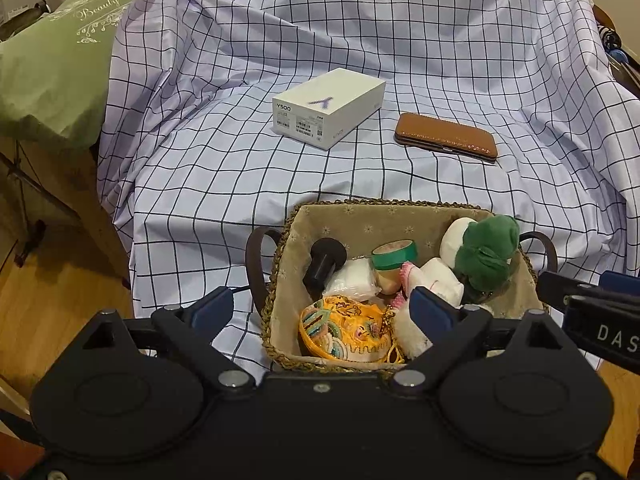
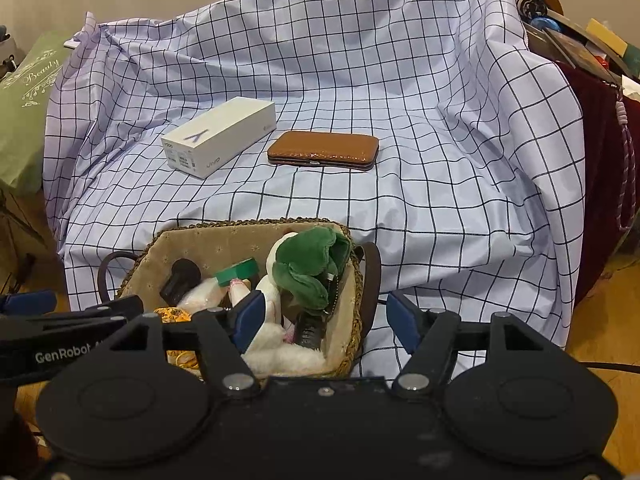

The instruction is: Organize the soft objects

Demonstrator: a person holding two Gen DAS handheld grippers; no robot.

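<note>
A woven basket (image 1: 384, 210) (image 2: 240, 236) with a beige liner sits at the front edge of the checked cloth. It holds a green and white plush (image 1: 486, 254) (image 2: 310, 264), a yellow embroidered pouch (image 1: 346, 330), white soft pads (image 1: 352, 278), a green tape roll (image 1: 394, 254) and a black cylinder (image 1: 324, 264). My left gripper (image 1: 322, 308) is open and empty, just in front of the basket. My right gripper (image 2: 326, 316) is open and empty over the basket's right side.
A white phone box (image 1: 328, 108) (image 2: 218, 136) and a brown leather case (image 1: 446, 140) (image 2: 324, 148) lie on the checked cloth (image 1: 240, 180) behind the basket. A green bag (image 1: 52, 64) stands at the left. Cluttered items (image 2: 580, 48) are at the right. Wooden floor lies below.
</note>
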